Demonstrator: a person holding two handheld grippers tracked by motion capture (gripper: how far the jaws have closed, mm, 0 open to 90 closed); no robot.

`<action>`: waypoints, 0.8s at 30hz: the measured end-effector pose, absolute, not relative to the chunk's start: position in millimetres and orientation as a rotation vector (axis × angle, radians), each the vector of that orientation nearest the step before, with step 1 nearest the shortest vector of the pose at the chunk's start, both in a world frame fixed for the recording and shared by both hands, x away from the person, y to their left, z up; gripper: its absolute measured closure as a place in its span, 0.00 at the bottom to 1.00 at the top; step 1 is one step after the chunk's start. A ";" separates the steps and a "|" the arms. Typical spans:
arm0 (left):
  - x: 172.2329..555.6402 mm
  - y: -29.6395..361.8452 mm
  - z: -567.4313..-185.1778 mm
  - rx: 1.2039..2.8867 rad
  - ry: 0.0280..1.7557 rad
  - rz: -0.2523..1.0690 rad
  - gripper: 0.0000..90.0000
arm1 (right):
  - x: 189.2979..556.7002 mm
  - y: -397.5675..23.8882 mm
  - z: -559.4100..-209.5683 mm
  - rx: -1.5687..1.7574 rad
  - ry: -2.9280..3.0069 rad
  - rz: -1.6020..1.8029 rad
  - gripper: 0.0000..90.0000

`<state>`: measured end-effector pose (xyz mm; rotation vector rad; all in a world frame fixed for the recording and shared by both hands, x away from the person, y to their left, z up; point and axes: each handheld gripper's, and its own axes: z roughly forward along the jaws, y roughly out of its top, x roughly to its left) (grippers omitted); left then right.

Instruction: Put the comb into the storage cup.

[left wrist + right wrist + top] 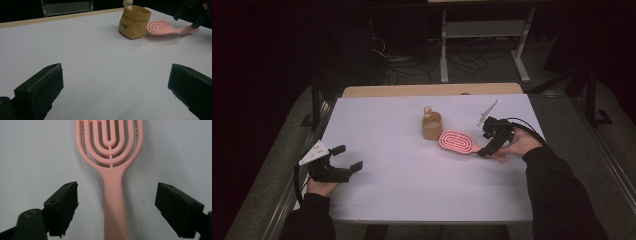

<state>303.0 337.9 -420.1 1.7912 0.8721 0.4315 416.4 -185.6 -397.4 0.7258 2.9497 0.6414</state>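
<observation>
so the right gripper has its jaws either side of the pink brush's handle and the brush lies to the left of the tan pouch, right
Not quite. The right gripper does straddle the pink brush's handle, jaws not yet touching it, but the brush lies to the right of the tan pouch, not the left. The high view shows this.

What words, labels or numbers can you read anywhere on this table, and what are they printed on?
One dark printed word on the side of the small tan paper-bag-style pouch: too blurred to read with certainty.
Pink plastic vented hairbrush: no text visible.
White table top: no text visible.
</observation>
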 end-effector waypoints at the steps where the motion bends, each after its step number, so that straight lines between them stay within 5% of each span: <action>1: 303.0 337.9 -420.1 1.790 0.872 0.431 0.00 | 416.8 -185.5 -399.3 0.725 2.954 0.642 0.24; 24: 303.2 338.1 -420.2 1.791 0.872 0.432 0.00 | 418.0 -176.2 -418.1 0.706 2.969 0.569 0.53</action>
